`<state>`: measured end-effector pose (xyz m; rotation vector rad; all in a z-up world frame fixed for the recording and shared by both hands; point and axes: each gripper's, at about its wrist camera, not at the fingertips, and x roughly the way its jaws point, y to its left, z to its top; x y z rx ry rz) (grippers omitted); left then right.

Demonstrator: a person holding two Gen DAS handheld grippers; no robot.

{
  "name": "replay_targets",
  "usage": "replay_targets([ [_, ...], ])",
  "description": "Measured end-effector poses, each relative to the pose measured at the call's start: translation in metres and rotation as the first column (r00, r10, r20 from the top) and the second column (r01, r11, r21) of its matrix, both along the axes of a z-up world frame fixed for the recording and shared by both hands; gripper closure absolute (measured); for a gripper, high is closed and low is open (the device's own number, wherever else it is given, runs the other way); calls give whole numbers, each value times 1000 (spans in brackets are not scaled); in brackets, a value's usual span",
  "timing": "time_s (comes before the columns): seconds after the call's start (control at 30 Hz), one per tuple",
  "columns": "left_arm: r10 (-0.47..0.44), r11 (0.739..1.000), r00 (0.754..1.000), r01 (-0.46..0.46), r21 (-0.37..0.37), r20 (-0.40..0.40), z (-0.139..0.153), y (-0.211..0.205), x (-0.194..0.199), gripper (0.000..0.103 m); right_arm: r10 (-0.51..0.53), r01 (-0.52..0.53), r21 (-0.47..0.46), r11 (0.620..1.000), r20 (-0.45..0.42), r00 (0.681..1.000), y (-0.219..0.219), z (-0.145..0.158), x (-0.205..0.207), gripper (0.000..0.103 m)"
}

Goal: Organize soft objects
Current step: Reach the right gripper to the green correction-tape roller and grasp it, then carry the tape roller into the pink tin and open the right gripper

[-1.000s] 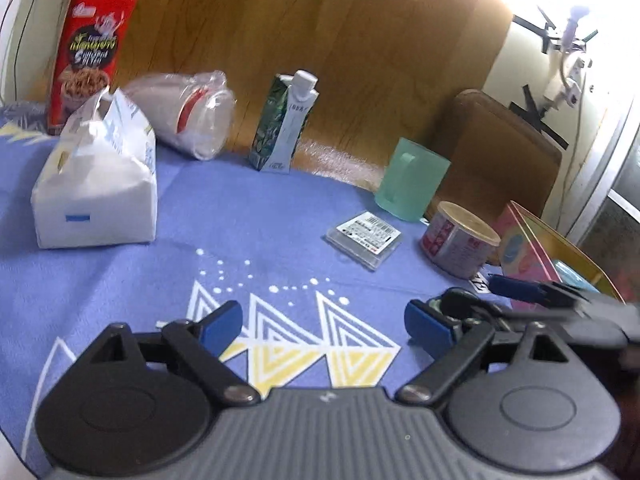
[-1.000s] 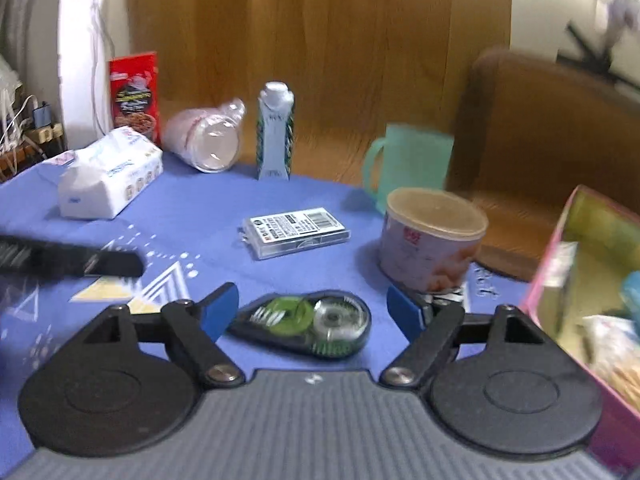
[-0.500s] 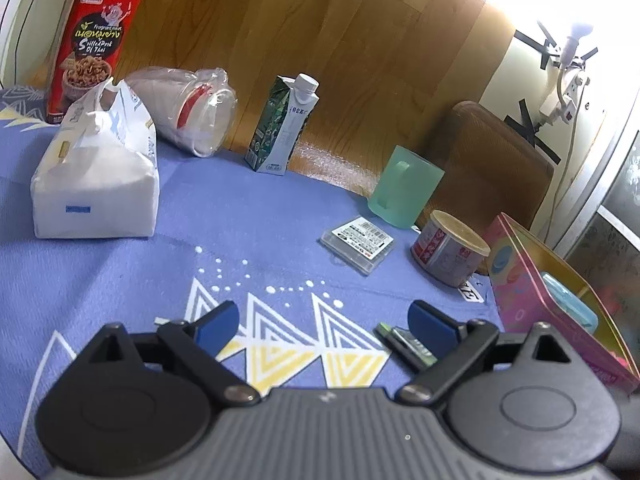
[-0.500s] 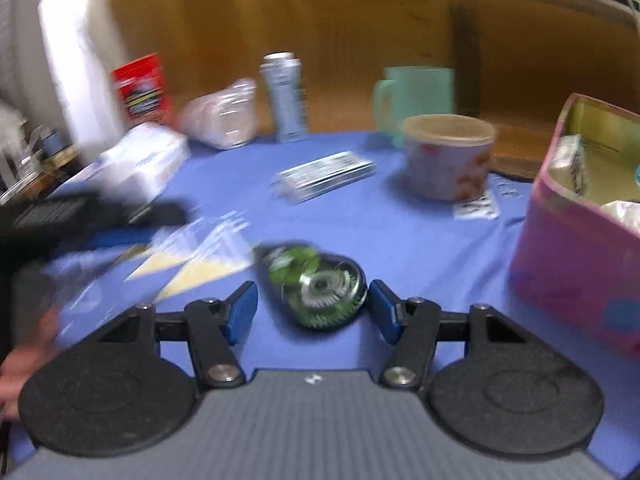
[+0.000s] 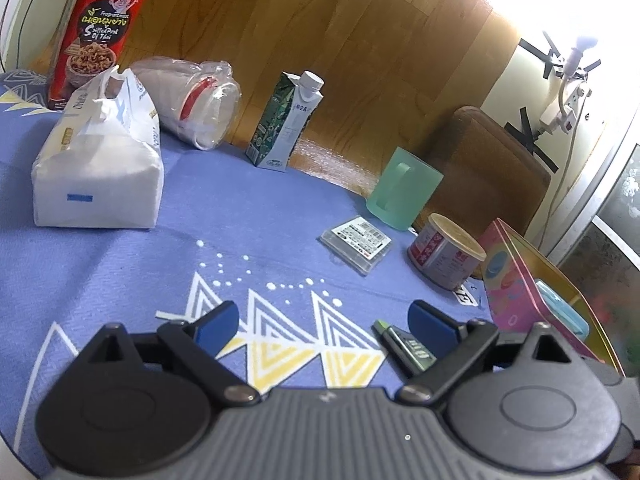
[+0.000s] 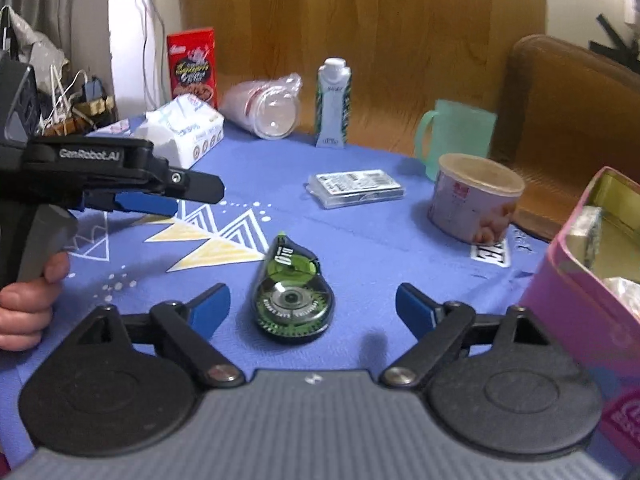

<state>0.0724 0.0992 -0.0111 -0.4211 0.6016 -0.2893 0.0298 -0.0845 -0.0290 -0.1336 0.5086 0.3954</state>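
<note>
Fingers of the right gripper point(image 6: 312, 310) are spreading wide, their blue pads clear on both sides of a green-and-black correction-tape dispenser point(image 6: 292, 296) that lies flat on the blue cloth-covered surface point(image 6: 360, 240) between them; its clear top shows a round wheel, with ringed lettering too small to read. The left gripper point(image 5: 324, 322) also stands wide open with nothing between its fingers, only the yellow and white triangle print of the cloth. Seen from the right wrist, its black body reads "GenRobot.AI", and a person's hand point(image 6: 24, 304) grips its handle.

At the right edge sits an open pink tin box point(image 6: 576, 280) with wrapped items inside. Just beyond the dispenser, a clear flat case point(image 6: 356, 188) with a barcode label lies near a short round can point(image 6: 476, 200) with a tan lid. Behind these stands a pale green mug point(image 6: 456, 140).

Farther left rests the soft thing here, a white plastic-wrapped tissue pack point(image 5: 100, 168), plump, with an open crinkled top and a small blue mark on its end face. At the far rim lie a bagged stack of clear cups point(image 5: 192, 100) on its side, an upright green-and-white drink carton point(image 5: 284, 120), and a red snack box point(image 5: 100, 32) printed "Fragrant meat" and "Pork".
</note>
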Motion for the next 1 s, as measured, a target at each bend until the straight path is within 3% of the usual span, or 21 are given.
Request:
replay_targets([
  [0.1, -31, 1000, 999, 31, -2, -7, -1, -2, 2, 8, 14, -14, -13, 1000, -23, 1000, 7, -5, 7, 13],
  [0.23, -74, 997, 997, 74, 5, -11, 0, -9, 3, 6, 29, -29, 8, 1000, -41, 999, 11, -7, 4, 51],
  [0.37, -161, 987, 986, 162, 17, -32, 1, -25, 1, 2, 5, -1, 70, 998, -54, 999, 4, -8, -9, 51],
  [0.5, -223, 975, 973, 223, -13, -53, 1, -47, -11, 1, -20, 35, 205, 978, -78, 997, -12, -9, -26, 51],
  [0.53, -240, 971, 969, 240, -18, -63, 2, -54, -13, 3, -17, 35, 224, 974, -84, 996, -13, -10, -29, 51],
  [0.6, -274, 962, 958, 272, -31, -87, 3, -65, -15, 16, -18, 34, 237, 971, -71, 997, -13, -12, -39, 51],
  [0.67, -314, 949, 942, 310, -57, -114, 1, -75, -16, 43, -29, 42, 246, 968, -59, 998, -13, -13, -45, 51],
  [0.73, -346, 937, 928, 337, -90, -138, -2, -83, -14, 55, -41, 51, 260, 964, -42, 998, -15, -12, -50, 51],
  [0.87, -370, 928, 918, 360, -96, -139, 5, -100, -12, 59, -83, 81, 263, 961, -4, 997, -23, -8, -55, 51],
  [1.0, -430, 903, 898, 426, -64, -89, 28, -131, -8, 60, -145, 121, 264, 957, 73, 987, -40, 1, -68, 51],
])
